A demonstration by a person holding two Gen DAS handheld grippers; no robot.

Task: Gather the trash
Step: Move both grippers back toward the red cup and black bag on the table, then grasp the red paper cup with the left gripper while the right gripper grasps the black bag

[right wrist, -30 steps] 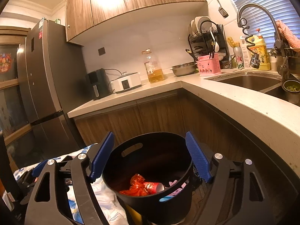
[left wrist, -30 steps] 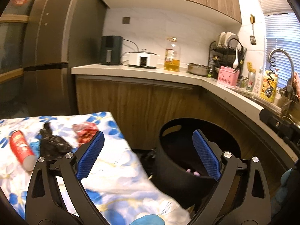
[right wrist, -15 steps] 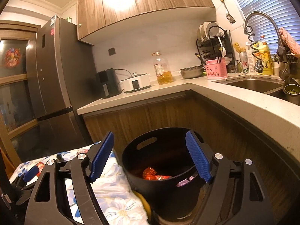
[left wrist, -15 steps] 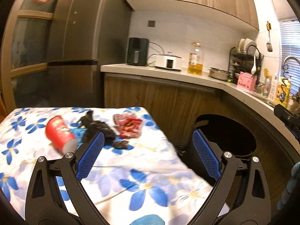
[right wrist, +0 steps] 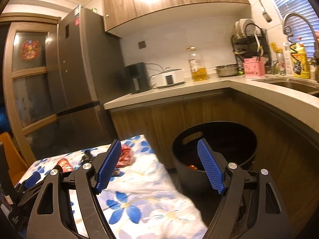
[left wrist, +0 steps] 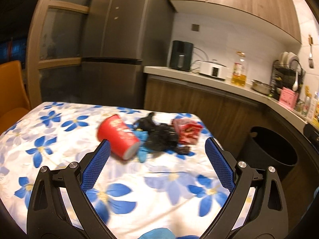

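Trash sits in a small cluster toward the far right part of a table covered in a white cloth with blue flowers [left wrist: 59,139]. The cluster holds a red paper cup [left wrist: 117,137] on its side, a crumpled black bag [left wrist: 161,135] touching it, a bit of blue material [left wrist: 142,149] below them, and a red wrapper [left wrist: 187,132] nearest the table's right edge. Wide bare cloth lies between the cluster and the left gripper [left wrist: 157,161], whose blue-padded jaws stand wide apart with nothing between them. Off the table's right edge, on the floor against the wooden cabinets, stands a round black bin [right wrist: 215,145] with something red inside. The right gripper [right wrist: 159,167] hangs over the gap between table corner and bin, jaws likewise spread and empty. An orange chair [left wrist: 12,87] stands at the table's far left.

A second ago the left view showed the bin between the jaws and the trash off to the left; now the trash is ahead. The right view has swung left as well, so the bin sits off to the right.
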